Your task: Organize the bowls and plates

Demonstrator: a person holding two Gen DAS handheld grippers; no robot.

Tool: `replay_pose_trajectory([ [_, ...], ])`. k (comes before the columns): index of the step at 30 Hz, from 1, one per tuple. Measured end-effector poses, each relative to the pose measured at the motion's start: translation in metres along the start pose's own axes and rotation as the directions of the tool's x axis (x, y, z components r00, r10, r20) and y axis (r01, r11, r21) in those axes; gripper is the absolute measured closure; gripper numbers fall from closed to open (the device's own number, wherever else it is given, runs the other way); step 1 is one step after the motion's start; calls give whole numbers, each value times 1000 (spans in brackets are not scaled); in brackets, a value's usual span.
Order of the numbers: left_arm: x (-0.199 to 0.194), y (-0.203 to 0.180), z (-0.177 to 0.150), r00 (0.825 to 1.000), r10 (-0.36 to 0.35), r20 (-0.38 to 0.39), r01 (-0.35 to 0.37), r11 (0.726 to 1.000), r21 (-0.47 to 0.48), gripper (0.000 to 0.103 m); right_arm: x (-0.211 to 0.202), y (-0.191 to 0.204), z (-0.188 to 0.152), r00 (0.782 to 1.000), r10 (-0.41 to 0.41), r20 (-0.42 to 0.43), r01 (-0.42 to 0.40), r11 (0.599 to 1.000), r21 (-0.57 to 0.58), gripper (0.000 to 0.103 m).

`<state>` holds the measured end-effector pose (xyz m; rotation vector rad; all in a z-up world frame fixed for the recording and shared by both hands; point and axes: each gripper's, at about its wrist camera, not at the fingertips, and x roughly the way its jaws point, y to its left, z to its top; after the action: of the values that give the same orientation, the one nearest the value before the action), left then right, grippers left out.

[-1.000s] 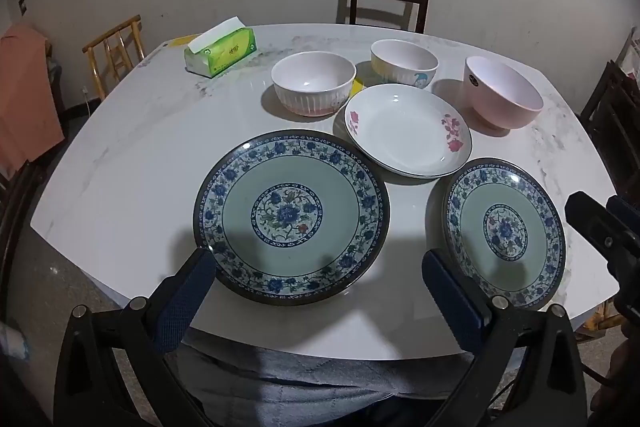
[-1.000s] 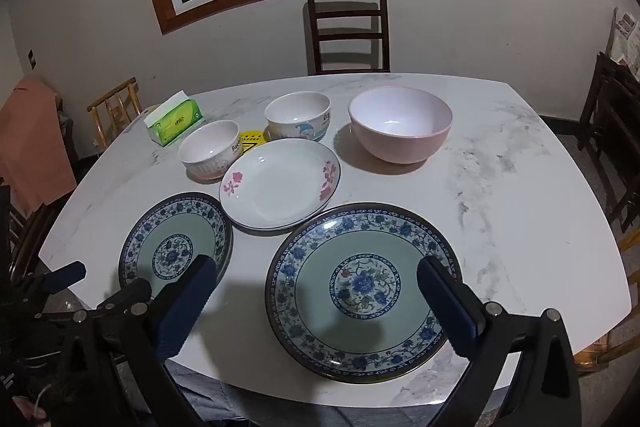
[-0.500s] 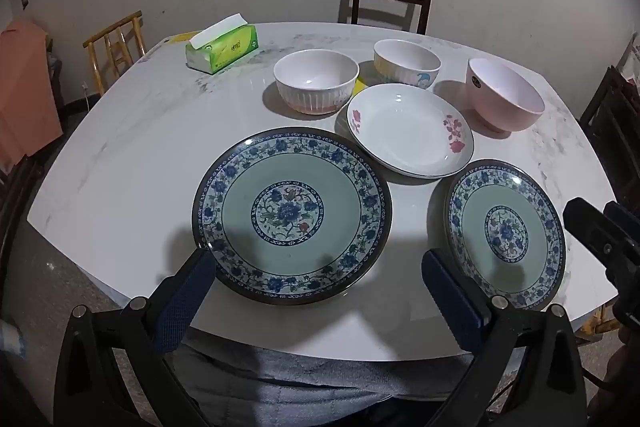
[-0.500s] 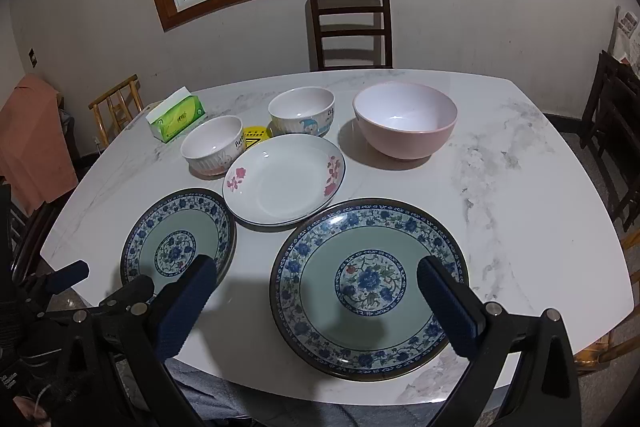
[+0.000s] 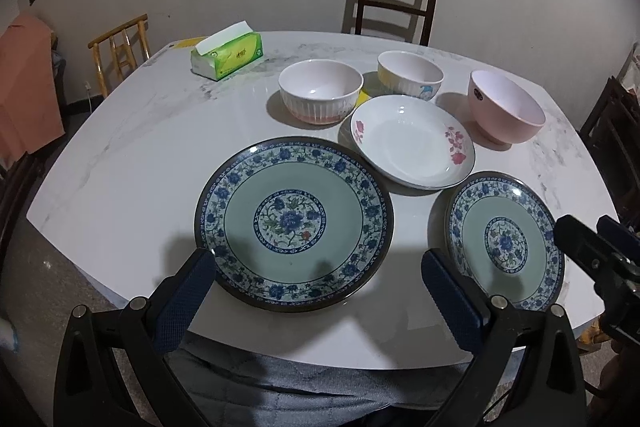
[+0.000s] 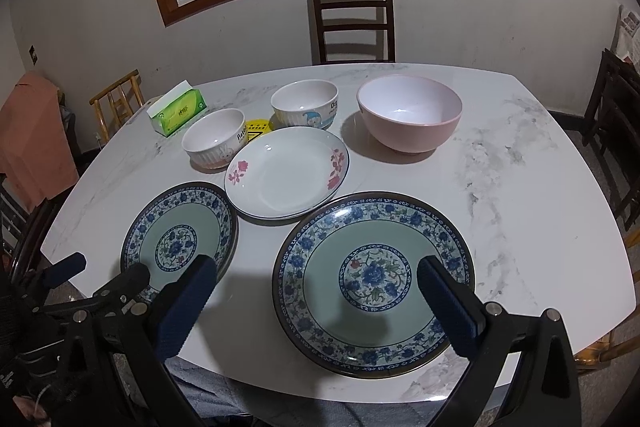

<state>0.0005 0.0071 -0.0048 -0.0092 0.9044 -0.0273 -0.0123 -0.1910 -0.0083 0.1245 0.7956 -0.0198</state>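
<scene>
Left wrist view: left gripper [image 5: 316,273] spread wide, empty, low in frame over the near edge of a blue plate [image 5: 293,223] at centre. Second blue plate [image 5: 505,241] lower right, white plate [image 5: 414,141] above it, three bowls [image 5: 321,91] across the upper middle. Right wrist view: right gripper [image 6: 316,277] gaping too, holding nothing, above the near blue plate on the table [image 6: 520,187].

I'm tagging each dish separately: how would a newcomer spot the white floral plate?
On the white marble table, look behind the two blue-patterned plates, in front of the three bowls. The shallow white plate with pink flowers sits there; it alone has a plain white centre and pink flowers on opposite sides of its rim.
</scene>
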Motion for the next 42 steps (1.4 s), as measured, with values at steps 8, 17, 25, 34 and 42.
replay_pose_trajectory([
  [8,0,-3,0,1000,3,12,-3,1000,21,1,0,2,1,1000,0,3,0,1000,-6,0],
  [17,-3,-3,-1,1000,-5,28,4,1000,31,1,1,3,2,1000,2,2,-2,1000,-8,0],
  [25,-2,-2,-2,1000,-6,17,5,1000,25,1,-3,8,2,1000,6,7,-6,1000,-17,0],
  [34,3,1,-3,1000,-5,-5,5,1000,23,1,-1,9,0,1000,15,1,-15,1000,-18,0],
  [42,5,2,-3,1000,-5,-18,6,1000,24,1,-2,10,-1,1000,18,0,-18,1000,-19,0],
])
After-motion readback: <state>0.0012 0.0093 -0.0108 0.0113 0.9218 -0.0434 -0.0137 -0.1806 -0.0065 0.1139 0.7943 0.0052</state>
